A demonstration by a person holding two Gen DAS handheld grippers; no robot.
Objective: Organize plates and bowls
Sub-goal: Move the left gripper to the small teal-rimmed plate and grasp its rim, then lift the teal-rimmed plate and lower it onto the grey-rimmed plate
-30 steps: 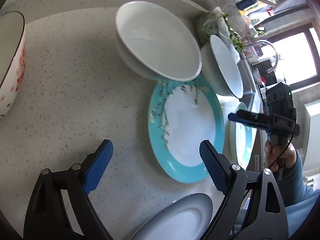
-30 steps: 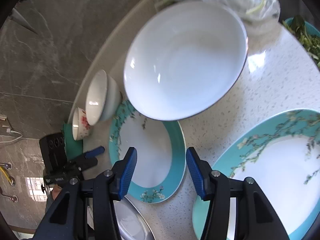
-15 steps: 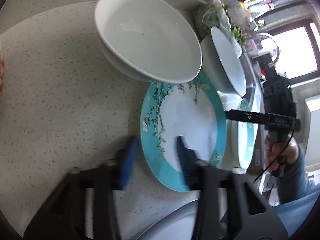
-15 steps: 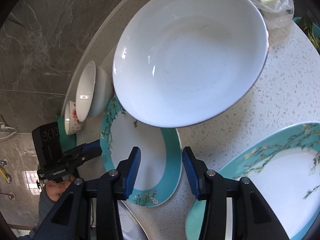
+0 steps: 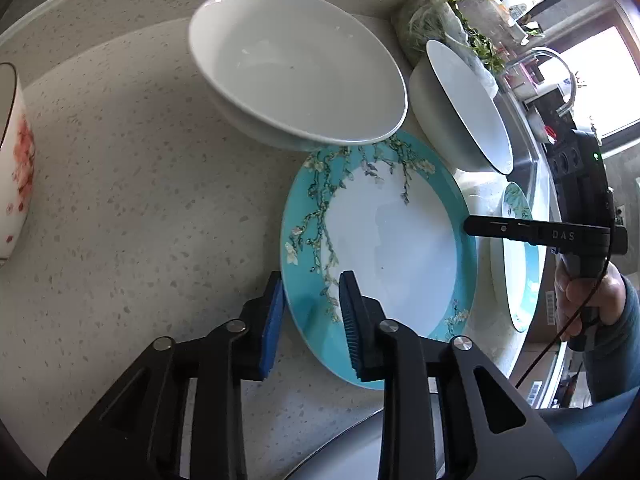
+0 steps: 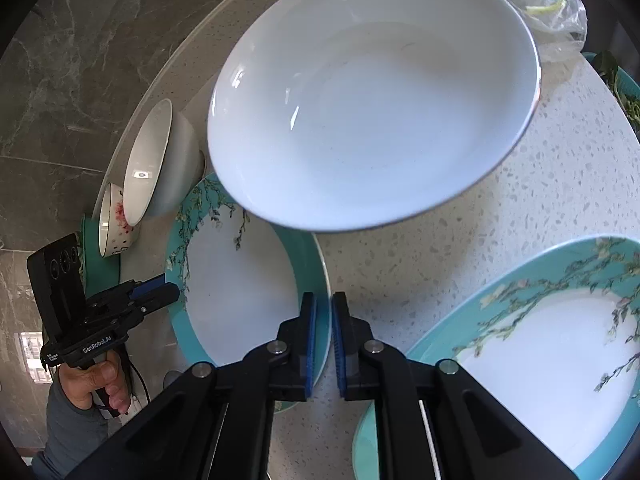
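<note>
A teal-rimmed plate with a blossom pattern [image 5: 392, 248] [image 6: 240, 300] lies on the speckled counter. My left gripper [image 5: 314, 316] straddles its near rim, jaws closing, one blue pad against the outer edge and the other on the teal band. My right gripper [image 6: 325, 336] is shut on the opposite rim; from the left wrist it shows as a black finger [image 5: 468, 226] at the plate's right edge. From the right wrist, the left gripper [image 6: 170, 290] sits at the plate's left edge. Two white bowls [image 5: 296, 68] [image 6: 372, 120] overhang the plate's far rim.
A second teal plate [image 5: 516, 256] [image 6: 540, 340] lies to the right. A red-flowered bowl [image 5: 12, 160] [image 6: 114, 220] stands at the left. A bag of greens [image 5: 436, 20] is at the back, a grey plate [image 5: 360, 448] close below, and a sink [image 5: 536, 168] to the right.
Both grippers went from wide apart to narrow, closing over opposite rims of the teal plate. The left gripper shifted rightward onto the plate's edge.
</note>
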